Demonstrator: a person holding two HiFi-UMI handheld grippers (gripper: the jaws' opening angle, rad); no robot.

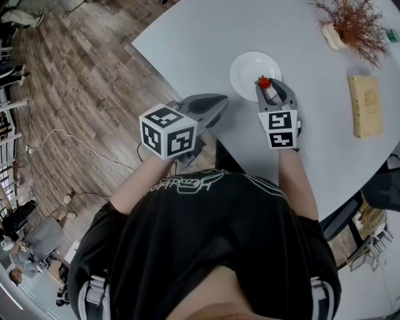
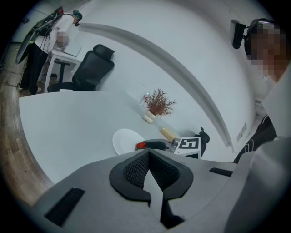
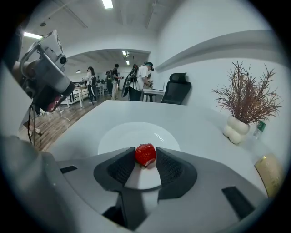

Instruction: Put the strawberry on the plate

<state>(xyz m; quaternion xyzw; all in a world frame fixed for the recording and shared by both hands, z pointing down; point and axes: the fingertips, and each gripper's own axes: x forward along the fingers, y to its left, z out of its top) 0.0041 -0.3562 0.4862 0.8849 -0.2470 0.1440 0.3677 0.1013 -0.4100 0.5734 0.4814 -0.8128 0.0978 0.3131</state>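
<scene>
Right gripper view: the grey right gripper (image 3: 145, 160) pinches the small red strawberry (image 3: 145, 153) over the round white plate (image 3: 119, 136) at its 6 o'clock rim, release pending; the grey left gripper (image 2: 148, 154) is idle, jaws pressed together.

**Curved table anchored bright open-plan office**

A pale grey table (image 1: 187, 37) with a rounded edge stood on a wood-plank floor (image 1: 75, 75), where a thin cable (image 1: 69, 134) trailed. A dried plant (image 1: 353, 22) in a white vase (image 1: 333, 36) and a tan book (image 1: 365, 105) sat towards one side of the table. Beyond it, a black office chair (image 3: 177, 88) stood beside a small desk (image 3: 152, 93), near a white wall (image 2: 191, 36) crossed by a curved band. Several people (image 3: 136, 79) stood farther back under ceiling strip lights (image 3: 107, 3).
</scene>
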